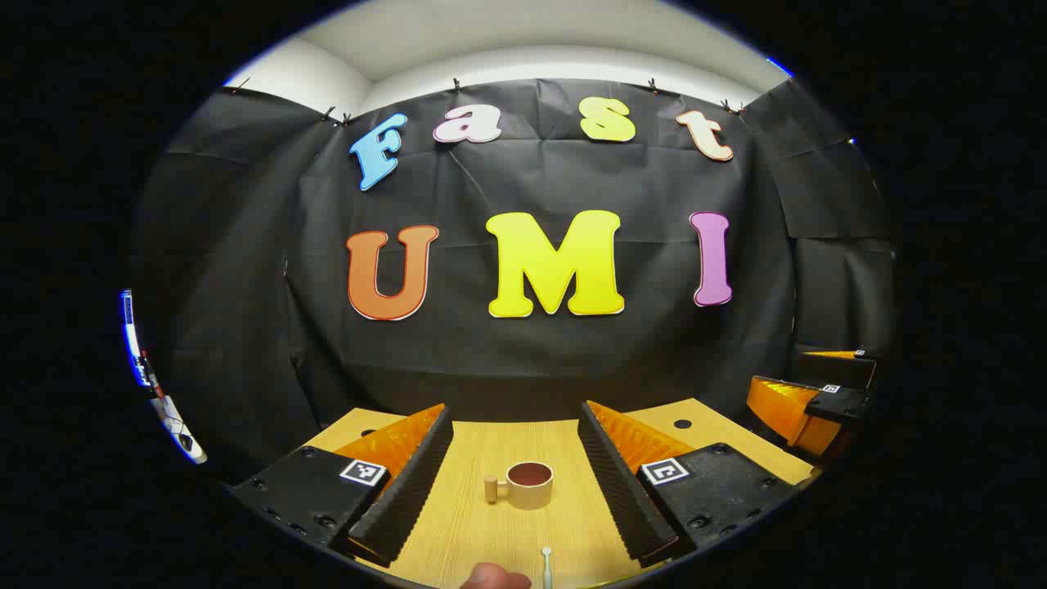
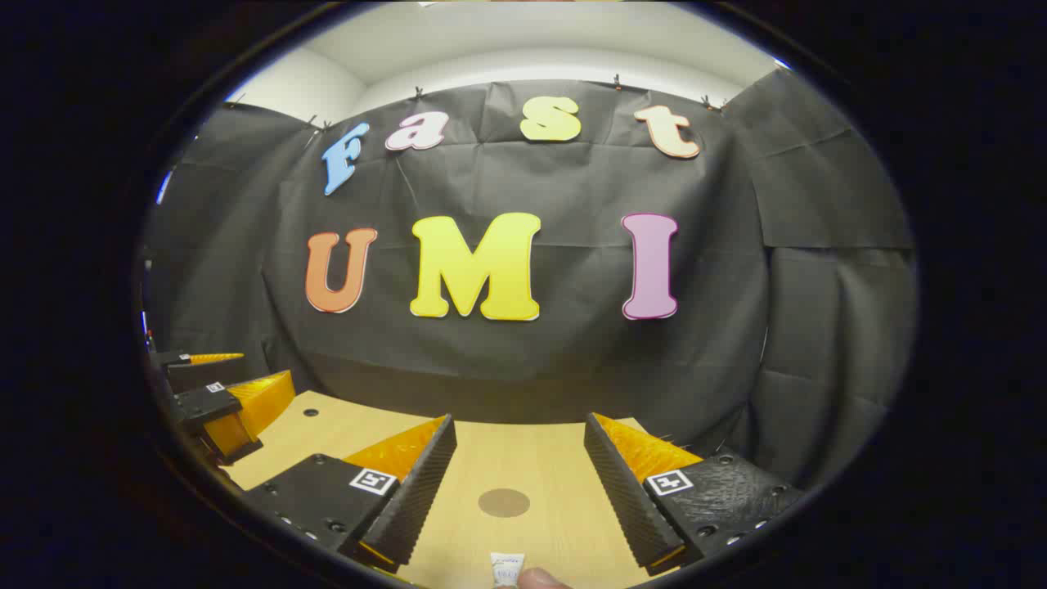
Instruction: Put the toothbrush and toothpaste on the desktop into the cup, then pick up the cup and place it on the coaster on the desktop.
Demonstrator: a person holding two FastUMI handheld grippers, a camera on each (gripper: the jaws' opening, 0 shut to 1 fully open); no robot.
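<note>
Wooden desktop [image 1: 458,540] first: the cup [image 1: 529,484] stands upright w/ handle to the left, framed by the left gripper [image 1: 515,483], fingers spread wide, gripping nothing; right gripper [image 2: 515,483] equally wide and empty, w/ the round coaster [image 2: 504,502] bare between its fingers. Toothbrush [image 1: 546,564] lies near, in front of the cup, and the toothpaste [image 2: 506,568] near the coaster, so neither's in the cup. Risk, imo: thin brush could slip a pinch, or a clumsy drop-in tips the light cup; left gripper view gives cup & brush, right gripper view gives coaster & tube.
</note>
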